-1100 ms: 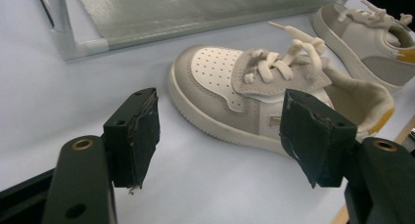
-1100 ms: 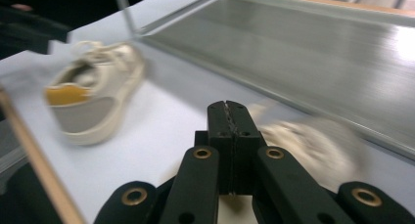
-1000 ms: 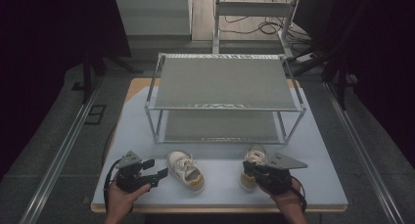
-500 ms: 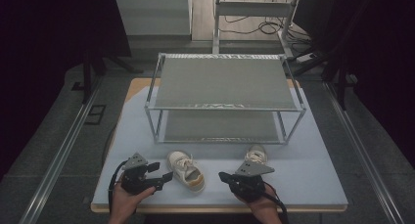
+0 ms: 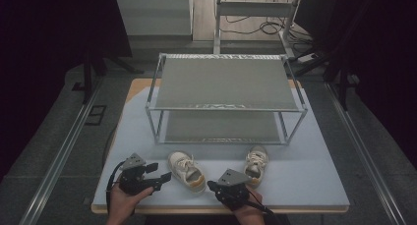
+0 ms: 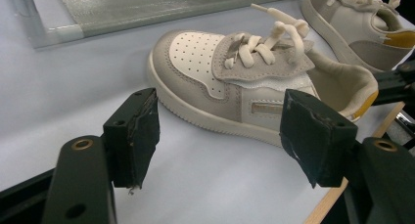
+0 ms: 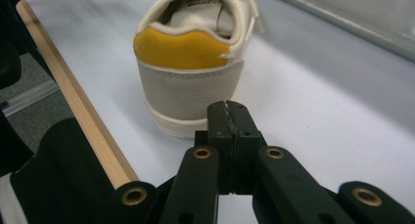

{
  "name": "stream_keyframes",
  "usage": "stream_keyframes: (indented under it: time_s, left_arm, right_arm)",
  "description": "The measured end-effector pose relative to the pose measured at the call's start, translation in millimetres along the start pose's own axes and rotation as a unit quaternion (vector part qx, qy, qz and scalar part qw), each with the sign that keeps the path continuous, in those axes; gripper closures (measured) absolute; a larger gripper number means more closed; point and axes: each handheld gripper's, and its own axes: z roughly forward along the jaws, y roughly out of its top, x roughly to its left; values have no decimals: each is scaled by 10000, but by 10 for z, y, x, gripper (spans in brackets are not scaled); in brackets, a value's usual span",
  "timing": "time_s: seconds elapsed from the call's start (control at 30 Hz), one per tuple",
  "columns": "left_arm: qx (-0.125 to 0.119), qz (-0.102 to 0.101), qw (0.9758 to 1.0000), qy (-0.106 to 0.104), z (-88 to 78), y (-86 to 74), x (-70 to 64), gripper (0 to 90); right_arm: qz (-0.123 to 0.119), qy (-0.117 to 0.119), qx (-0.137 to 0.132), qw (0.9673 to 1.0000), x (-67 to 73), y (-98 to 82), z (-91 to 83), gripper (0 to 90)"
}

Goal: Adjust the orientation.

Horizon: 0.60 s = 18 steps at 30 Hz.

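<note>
On a pale blue-grey surface (image 5: 305, 181) with a wooden edge, in a dark room, a two-tier metal mesh rack (image 5: 223, 82) stands behind two small cream-and-grey laced shoes, the left tongs (image 6: 220, 136) spread wide beside the near shoe (image 6: 244, 87), the right tongs (image 7: 229, 121) pressed together behind its yellow heel.

We note a pale-topped desk (image 5: 314, 151) carrying a two-tier wire shelf (image 5: 223, 82); two small shoes, left shoe (image 5: 187, 171) and right shoe (image 5: 256, 161), lie just before it

left tongs (image 5: 160, 172) agape, right tongs (image 7: 229, 117) clamped together
</note>
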Motion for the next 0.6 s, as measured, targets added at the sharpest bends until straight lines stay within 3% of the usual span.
stream_keyframes:
  time_s: [0.27,0.6]
  left_arm:
    - [-62,-99,9999,48,-64,1,62,309]
    - [-105,-151,9998,78,-103,1,81,308]
  right_arm:
    - [96,284,2,9996,52,-11,114,899]
    - [-134,672,-4,9976,270,114,321,898]
